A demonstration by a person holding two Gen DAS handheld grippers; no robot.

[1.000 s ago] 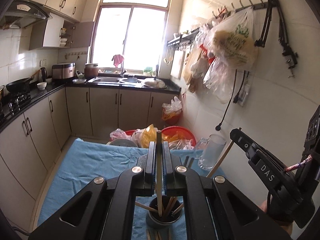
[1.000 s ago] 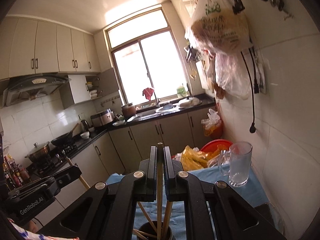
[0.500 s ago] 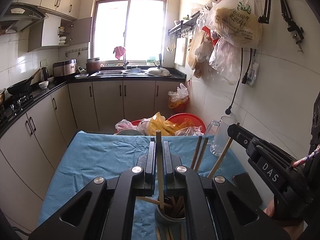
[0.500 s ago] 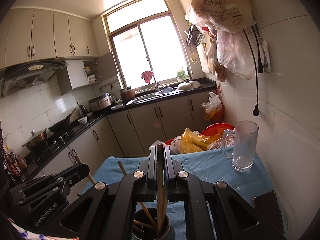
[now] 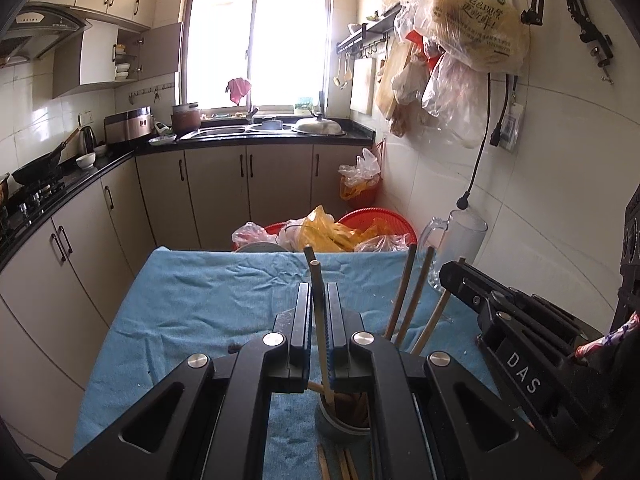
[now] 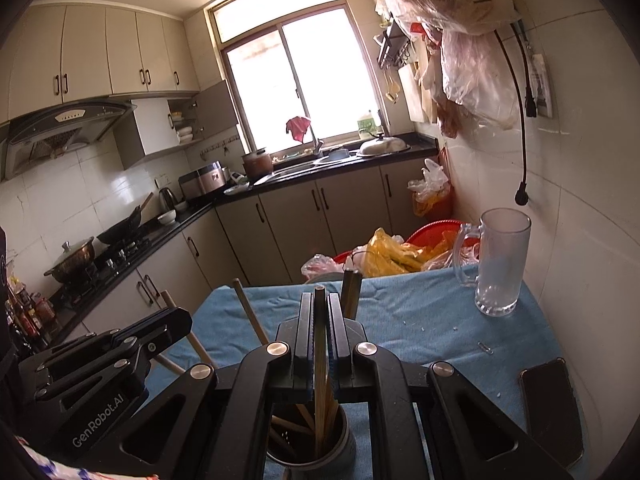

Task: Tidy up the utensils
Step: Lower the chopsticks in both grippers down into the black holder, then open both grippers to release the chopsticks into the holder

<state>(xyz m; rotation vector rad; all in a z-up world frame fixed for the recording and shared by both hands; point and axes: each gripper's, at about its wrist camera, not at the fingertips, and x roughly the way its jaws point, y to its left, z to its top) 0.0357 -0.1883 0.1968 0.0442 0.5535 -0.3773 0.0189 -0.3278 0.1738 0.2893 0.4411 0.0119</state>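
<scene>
My left gripper [image 5: 319, 290] is shut on a wooden chopstick [image 5: 316, 280] that stands nearly upright, its lower end inside the dark round holder [image 5: 343, 426] on the blue cloth [image 5: 208, 304]. Several other chopsticks [image 5: 404, 292] lean out of the holder to the right. My right gripper [image 6: 319, 298] is shut on another chopstick [image 6: 319, 344], whose lower end also reaches into the holder [image 6: 310, 446]. Each gripper shows in the other's view: the right one [image 5: 454, 274] at the right, the left one [image 6: 176, 318] at the left.
A glass mug [image 6: 500, 264] stands at the table's far right corner by the tiled wall. A dark phone [image 6: 552, 404] lies at the right edge. Loose chopsticks [image 5: 332, 464] lie on the cloth in front of the holder. Red baskets with plastic bags [image 5: 332, 232] sit beyond the table.
Both grippers have sunk toward the table and tipped downward. The two held chopsticks have gone deeper into the holder. Both grips have stayed shut.
</scene>
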